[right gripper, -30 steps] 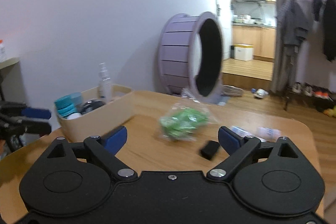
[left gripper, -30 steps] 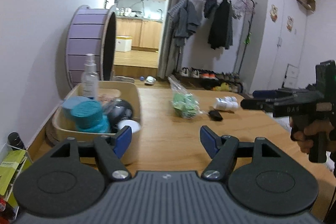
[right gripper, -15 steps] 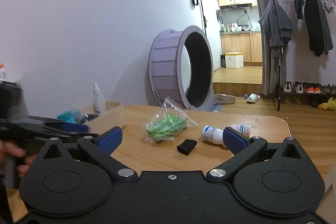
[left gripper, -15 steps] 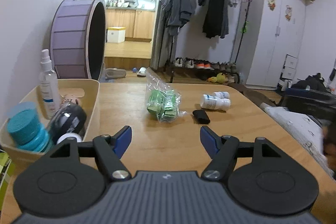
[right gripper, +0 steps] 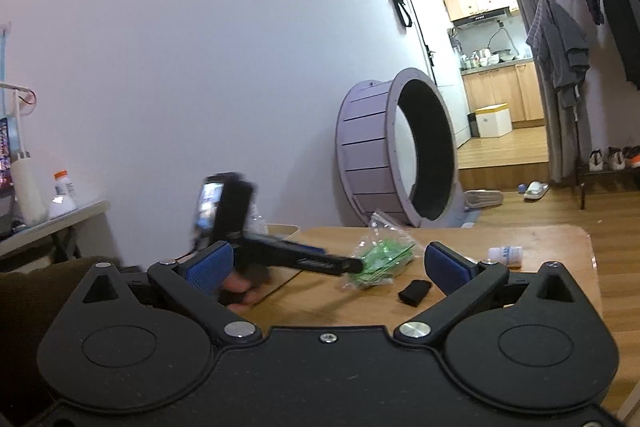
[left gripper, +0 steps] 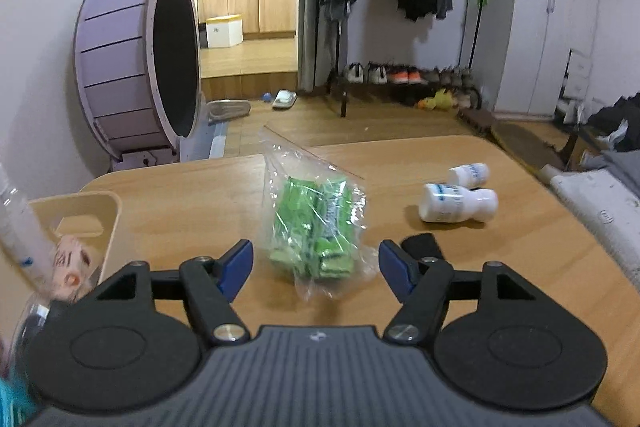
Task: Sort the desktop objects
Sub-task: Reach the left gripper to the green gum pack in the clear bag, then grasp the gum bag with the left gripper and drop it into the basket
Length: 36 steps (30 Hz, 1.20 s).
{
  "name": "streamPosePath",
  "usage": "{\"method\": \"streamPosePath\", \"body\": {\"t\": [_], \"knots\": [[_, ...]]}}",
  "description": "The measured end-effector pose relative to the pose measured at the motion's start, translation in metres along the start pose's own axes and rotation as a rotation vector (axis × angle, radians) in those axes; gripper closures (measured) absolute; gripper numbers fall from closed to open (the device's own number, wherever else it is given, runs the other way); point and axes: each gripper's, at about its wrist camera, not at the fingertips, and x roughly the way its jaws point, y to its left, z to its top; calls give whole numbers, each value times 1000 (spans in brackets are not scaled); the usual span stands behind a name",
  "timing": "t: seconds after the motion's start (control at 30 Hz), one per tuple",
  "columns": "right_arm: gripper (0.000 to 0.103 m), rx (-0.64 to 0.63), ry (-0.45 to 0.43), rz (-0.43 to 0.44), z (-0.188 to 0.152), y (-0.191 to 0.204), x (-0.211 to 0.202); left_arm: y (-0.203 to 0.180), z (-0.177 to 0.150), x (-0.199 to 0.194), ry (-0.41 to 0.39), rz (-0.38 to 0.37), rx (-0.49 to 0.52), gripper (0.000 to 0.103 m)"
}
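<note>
Four loose items remain on the wooden worktop (left gripper: 400, 163), as far as the two views show: a clear bag of green packets (left gripper: 316, 227), two small white bottles lying on their sides (left gripper: 458, 201) (left gripper: 469, 174), and a small black object (left gripper: 420, 245) whose kind I cannot make out.

Left tongs (left gripper: 316, 263): spread wide, empty, both blue pads level with the near end of the bag, which lies between them at 12 o'clock. No contact visible yet; the bag rests on the worktop.

The black object sits just behind the pad at 3 o'clock. The nearer white bottle lies at 2 o'clock, the second one just beyond it and close enough that they may be touching.

Beige storage bin (left gripper: 92, 211) at 9 o'clock, on the worktop edge. It already holds things: a clear spray bottle (left gripper: 20, 231), a pinkish item, something dark and something teal at the frame's lower left, all blurred. Judged from that, sorting is partly done; the four items above are what is left.

Right tongs (right gripper: 326, 263): also spread, empty, held back from the worktop. From this side the left tongs and the hand (right gripper: 244, 287) holding them show at 10 o'clock, tips reaching to the bag. One white bottle is visible at 2 o'clock.

Step in hand, by my reading: the left side lining up to pick the bag for the bin. The film is loose and slippery, so a pinch on the packets themselves looks safer than on the plastic tail.
</note>
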Motion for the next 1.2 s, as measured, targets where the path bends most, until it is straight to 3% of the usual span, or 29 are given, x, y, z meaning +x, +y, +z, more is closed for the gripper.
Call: {"method": "streamPosePath", "body": {"t": [0.33,0.47,0.57,0.73,1.0,1.2], "knots": [[0,25,33,-14,-8,-6,12,5,11,50,125,-4,22,36],[0,43,46,-41,-12,-8,13,4,4,54,114,-38,33,68],[0,40,30,-42,-11,-6,9,1,2,41,83,-37,66,83],[0,44,7,-37,-8,-5,7,2,-4,13,27,-30,78,89],[0,36,-28,0,-5,4,10,13,-2,-54,-94,-6,77,92],[0,27,-31,49,-5,14,18,36,6,-109,-184,51,73,92]]}}
